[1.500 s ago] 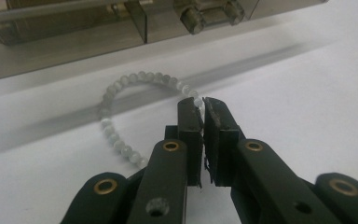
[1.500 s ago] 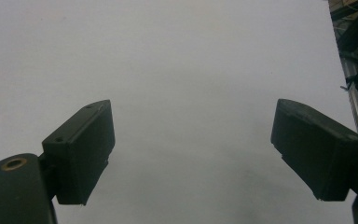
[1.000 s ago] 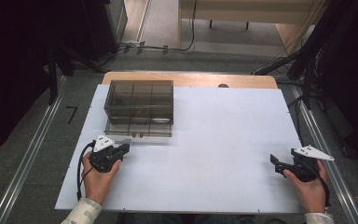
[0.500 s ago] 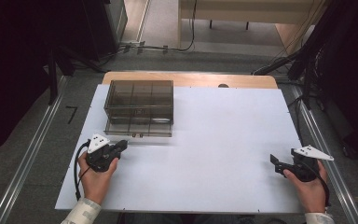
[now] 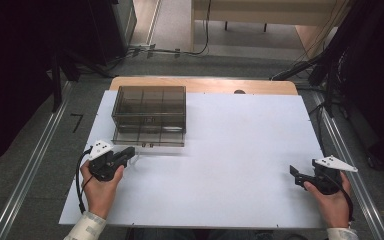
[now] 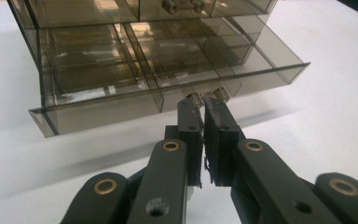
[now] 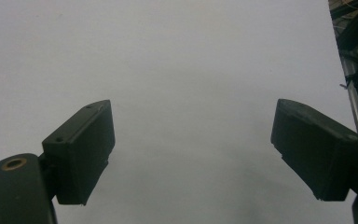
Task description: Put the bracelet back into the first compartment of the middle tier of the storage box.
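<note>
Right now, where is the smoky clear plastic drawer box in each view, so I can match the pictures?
High view: the smoky clear plastic drawer box sits on the white table sheet, upper left, bottom drawer pulled out.
Left gripper view: it spans the top, with the left gripper closed on the drawer's small knob.
Right gripper view: not in it.
Shared landmark: the white table sheet.

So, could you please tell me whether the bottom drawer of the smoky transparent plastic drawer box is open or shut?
Open: the bottom drawer juts out beyond the box front, the left gripper shut on its small handle.
</note>
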Available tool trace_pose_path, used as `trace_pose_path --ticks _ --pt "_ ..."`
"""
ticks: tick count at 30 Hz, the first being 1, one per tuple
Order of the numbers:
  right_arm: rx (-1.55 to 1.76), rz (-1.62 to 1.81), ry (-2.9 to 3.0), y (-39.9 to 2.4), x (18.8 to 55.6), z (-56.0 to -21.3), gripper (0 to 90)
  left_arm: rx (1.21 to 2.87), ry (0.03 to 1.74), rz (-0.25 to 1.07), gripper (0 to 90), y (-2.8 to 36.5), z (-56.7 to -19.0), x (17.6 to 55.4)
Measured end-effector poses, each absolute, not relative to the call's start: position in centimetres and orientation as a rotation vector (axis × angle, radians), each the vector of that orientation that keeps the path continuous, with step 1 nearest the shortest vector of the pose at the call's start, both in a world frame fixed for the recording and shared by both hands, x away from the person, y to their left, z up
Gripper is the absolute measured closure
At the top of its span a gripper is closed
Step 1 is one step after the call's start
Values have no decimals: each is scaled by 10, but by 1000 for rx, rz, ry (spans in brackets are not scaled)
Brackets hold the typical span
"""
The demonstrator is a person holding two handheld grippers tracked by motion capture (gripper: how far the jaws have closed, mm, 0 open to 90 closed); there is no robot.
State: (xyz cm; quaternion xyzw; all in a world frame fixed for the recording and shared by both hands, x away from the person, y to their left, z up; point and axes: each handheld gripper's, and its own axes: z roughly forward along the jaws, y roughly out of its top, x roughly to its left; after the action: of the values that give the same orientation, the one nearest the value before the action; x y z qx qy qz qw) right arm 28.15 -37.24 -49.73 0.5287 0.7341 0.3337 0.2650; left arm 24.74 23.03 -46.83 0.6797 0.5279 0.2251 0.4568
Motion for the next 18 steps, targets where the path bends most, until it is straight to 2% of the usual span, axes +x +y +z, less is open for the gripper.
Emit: trace_pose_path --ticks 18 --pt "1425 898 1987 -372 282 -498 118 1632 1300 570 867 232 -453 255"
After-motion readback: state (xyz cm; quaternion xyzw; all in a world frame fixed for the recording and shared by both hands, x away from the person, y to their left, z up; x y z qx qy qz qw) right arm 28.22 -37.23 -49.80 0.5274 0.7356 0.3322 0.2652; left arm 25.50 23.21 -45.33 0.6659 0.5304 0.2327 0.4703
